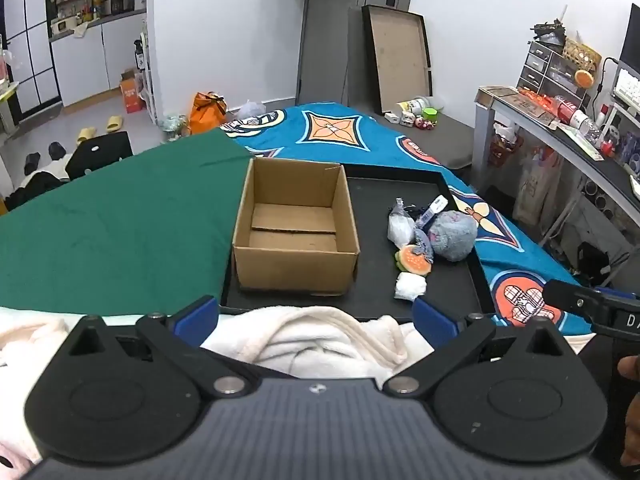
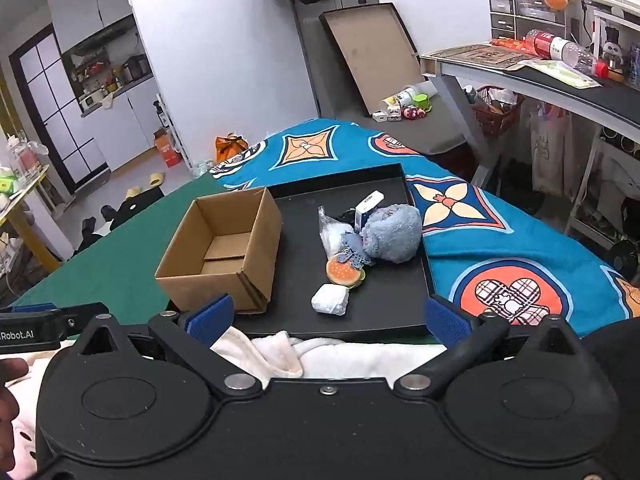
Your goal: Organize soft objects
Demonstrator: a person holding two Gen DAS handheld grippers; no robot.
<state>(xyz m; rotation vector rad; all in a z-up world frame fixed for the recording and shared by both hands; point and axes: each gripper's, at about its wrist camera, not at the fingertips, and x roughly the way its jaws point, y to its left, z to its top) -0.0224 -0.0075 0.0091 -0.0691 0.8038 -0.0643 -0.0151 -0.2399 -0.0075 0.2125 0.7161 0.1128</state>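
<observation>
The blue-padded fingers of the left gripper (image 1: pixel 316 318) are spread wide with nothing between them, held above a cream fleece blanket (image 1: pixel 320 340) bunched at the near edge; the right gripper (image 2: pixel 330 318) is likewise spread wide and empty over the same cream fabric. Just beyond the fingers a shallow black rectangular tray (image 1: pixel 372 196) is laid on a bed covered partly by a plain green cloth (image 1: pixel 112 228) and partly by a bright blue blanket printed with orange medallions (image 1: pixel 360 128). In the left part of the tray an open brown cardboard box (image 1: pixel 294 236) stands upright and empty. To its right the soft things are clustered: a white crumpled wad (image 1: pixel 410 286) nearest the fingers, an orange-and-green burger-shaped squishy toy (image 1: pixel 414 262) behind it, a fluffy grey-blue plush ball (image 1: pixel 454 234) towards the tray's right rim, a clear plastic bag holding something white (image 1: pixel 400 226), and a small white-and-blue packet (image 1: pixel 434 208) leaning at the back. The wad lies apart from the rest; the others touch or overlap. Beyond the bed, a large flat black-rimmed tray (image 1: pixel 400 60) is leaned against a grey door, small toys are scattered on the floor below it, and a cluttered grey bench (image 1: pixel 540 116) with drawer units runs along the right. At the left an orange bag (image 1: pixel 206 110) and yellow slippers (image 1: pixel 114 123) lie on the floor before white kitchen cupboards.
</observation>
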